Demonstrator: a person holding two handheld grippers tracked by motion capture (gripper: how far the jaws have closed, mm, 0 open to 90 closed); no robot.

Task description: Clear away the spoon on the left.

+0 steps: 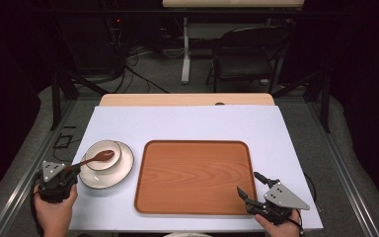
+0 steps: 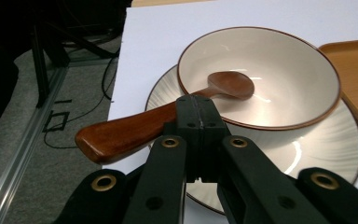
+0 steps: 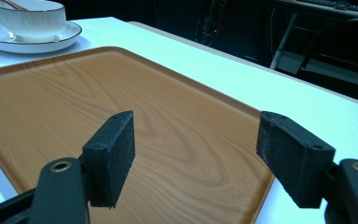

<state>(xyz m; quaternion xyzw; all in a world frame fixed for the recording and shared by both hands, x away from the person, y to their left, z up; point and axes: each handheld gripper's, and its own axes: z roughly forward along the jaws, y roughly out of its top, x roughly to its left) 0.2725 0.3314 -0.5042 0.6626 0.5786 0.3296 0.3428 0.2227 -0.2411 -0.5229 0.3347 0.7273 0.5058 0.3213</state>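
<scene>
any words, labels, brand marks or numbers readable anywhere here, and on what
None can be read.
The cream bowl with a brown rim, the ribbed cream plate under it, the brown wooden spoon, the wooden tray and the white table sheet carry no print.
The black grippers, left and right, show no markings.

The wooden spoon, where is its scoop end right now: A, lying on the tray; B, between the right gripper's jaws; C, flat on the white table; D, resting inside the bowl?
D: the wooden spoon has its scoop end inside the bowl, with the left gripper shut on its handle.
</scene>
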